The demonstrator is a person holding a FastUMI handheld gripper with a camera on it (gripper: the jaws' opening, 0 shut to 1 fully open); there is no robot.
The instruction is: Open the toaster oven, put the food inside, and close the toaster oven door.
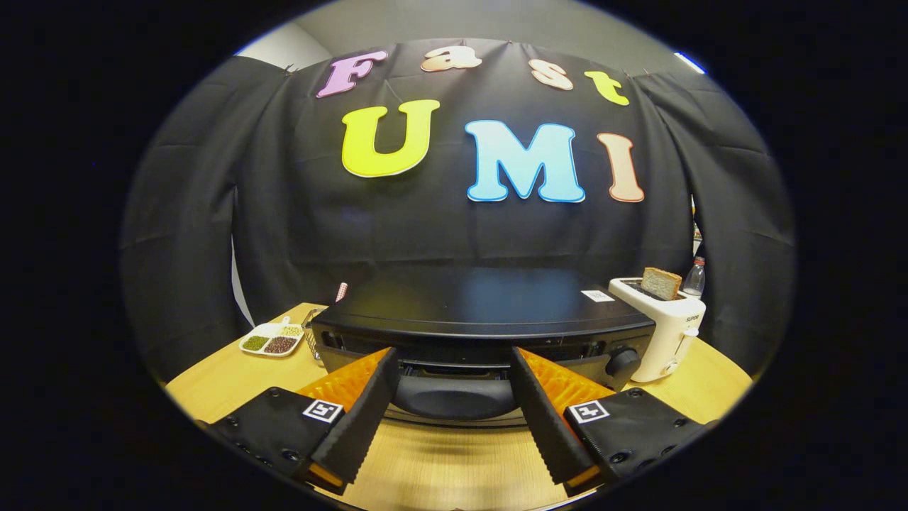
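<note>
Fingers [454, 397] stand apart, flanking the curved handle [454, 396] of the toaster oven [482, 312], whose door seems closed, though its front is mostly hidden. The oven is black, flat-topped, with a knob [623, 362] at its right. A white toaster [663, 330] holding bread [661, 282] sits just beside it near the tabletop's [454, 468] right edge; a divided dish [272, 339] lies toward the left edge. Bare wood runs beneath the fingers.

1. A wooden table [440, 468] carried everything.
2. A black toaster oven [482, 319] sat at its middle.
3. A white toaster [663, 330] holding a bread slice [661, 282] stood right of it.
4. A divided dish [273, 339] of beans lay to the left.
5. The gripper [454, 372] hovered spread wide at the oven's door handle [454, 394].
</note>
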